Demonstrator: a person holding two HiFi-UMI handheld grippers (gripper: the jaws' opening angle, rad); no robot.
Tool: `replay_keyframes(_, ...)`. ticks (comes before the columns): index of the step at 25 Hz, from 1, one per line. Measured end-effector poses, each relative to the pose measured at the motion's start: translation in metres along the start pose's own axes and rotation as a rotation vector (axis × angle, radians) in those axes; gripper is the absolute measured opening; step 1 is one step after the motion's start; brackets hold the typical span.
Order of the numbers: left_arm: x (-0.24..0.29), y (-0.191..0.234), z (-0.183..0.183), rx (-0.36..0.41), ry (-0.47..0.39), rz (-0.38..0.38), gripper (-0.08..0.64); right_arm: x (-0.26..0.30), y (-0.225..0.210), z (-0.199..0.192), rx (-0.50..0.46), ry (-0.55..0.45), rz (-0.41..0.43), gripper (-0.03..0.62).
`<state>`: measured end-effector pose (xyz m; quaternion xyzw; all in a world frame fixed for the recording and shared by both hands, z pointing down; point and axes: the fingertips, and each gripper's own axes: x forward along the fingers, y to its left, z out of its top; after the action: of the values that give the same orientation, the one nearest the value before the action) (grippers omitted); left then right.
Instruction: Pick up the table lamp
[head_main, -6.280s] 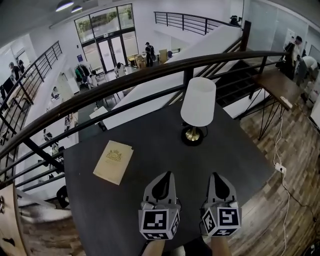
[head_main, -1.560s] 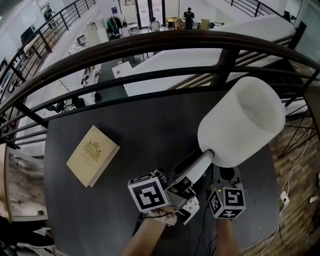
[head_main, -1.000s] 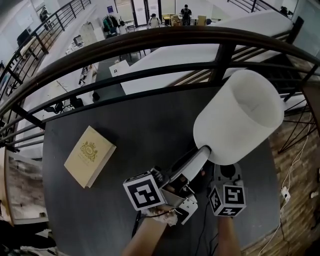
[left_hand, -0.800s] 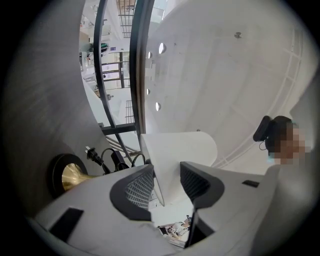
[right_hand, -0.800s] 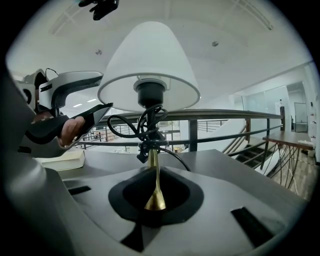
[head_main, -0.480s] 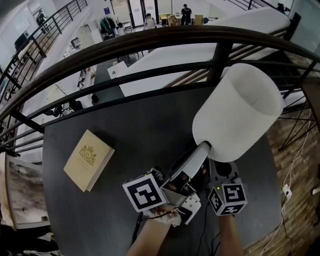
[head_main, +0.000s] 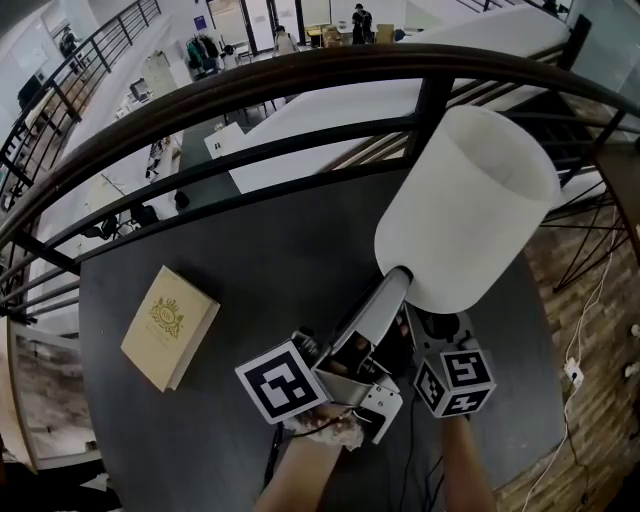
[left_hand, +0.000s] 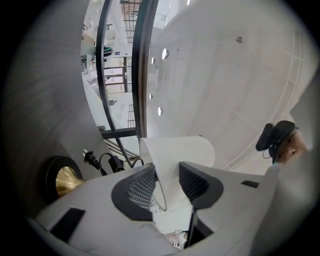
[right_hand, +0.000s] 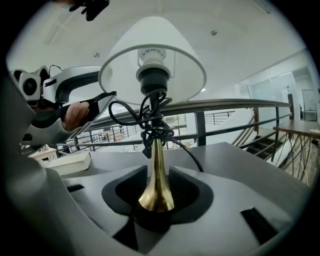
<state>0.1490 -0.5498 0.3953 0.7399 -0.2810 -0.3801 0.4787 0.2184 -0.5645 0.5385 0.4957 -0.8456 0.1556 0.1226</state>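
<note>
The table lamp has a white shade (head_main: 465, 205), a brass stem (right_hand: 156, 175) wound with black cord (right_hand: 152, 125), and a black base. My left gripper (head_main: 395, 285) grips the shade's lower rim (left_hand: 159, 192) between its closing jaws, one pad on each side of the wall. My right gripper (right_hand: 159, 190) is low at the stem. Its jaws are opening, and the stem stands between them with a gap on both sides. I cannot tell whether the base rests on the dark table (head_main: 280, 250).
A tan book (head_main: 168, 325) lies on the table's left part. A dark curved railing (head_main: 250, 90) runs along the table's far edge, with an open drop to a lower floor beyond. A plug and cable (left_hand: 107, 161) lie near the base.
Several seconds ago the lamp stood alone farther back with both grippers away from it. Now both are at it. Over the last second the shade and grippers barely shifted.
</note>
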Motion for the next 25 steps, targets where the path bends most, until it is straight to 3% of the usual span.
replay_keyframes(25, 0.015, -0.003, 0.004, 0.001, 0.012, -0.030, 0.169, 0.039, 0.000, 0.002, -0.039, 0.030, 0.033, 0.158)
